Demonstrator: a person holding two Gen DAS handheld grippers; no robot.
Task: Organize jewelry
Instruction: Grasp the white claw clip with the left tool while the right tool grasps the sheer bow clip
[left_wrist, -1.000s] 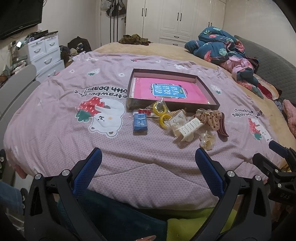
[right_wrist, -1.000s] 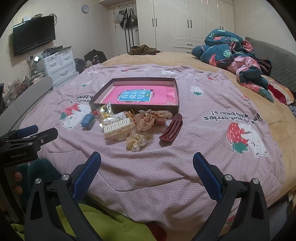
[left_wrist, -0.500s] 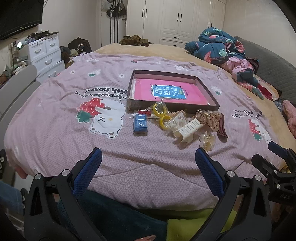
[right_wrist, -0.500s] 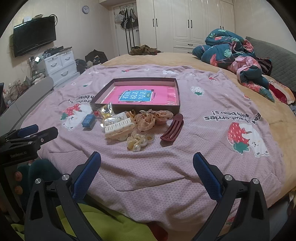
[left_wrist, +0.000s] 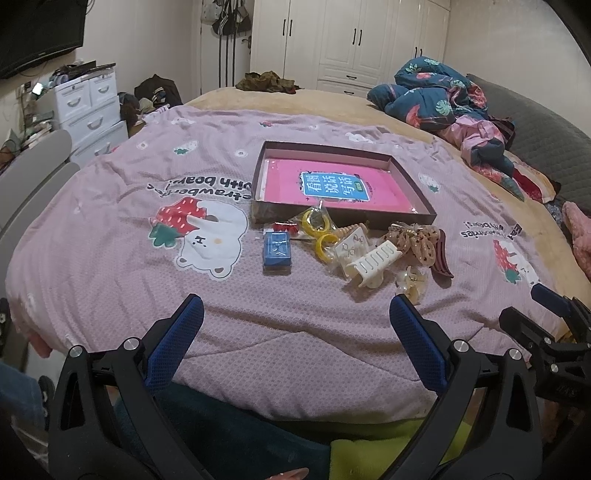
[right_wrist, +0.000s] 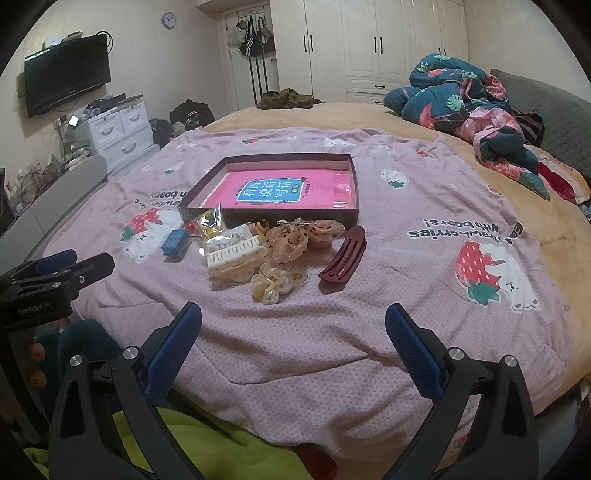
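A cluster of jewelry and hair accessories lies on the pink strawberry-bear quilt, just in front of the near wall of a shallow dark box that holds a pink booklet. From left to right in the left wrist view lie a small blue box, a clear packet of yellow rings, a cream claw clip on a carded packet, a brown spotted scrunchie, a pearl flower piece and a dark red hair clip at the right end. The left gripper hangs at the near edge of the bed, jaws spread wide and empty. The right gripper sits likewise well short of the pile, jaws released and holding nothing. Beyond, a rumpled teal floral duvet lies on the tan bedsheet, with white wardrobes behind.
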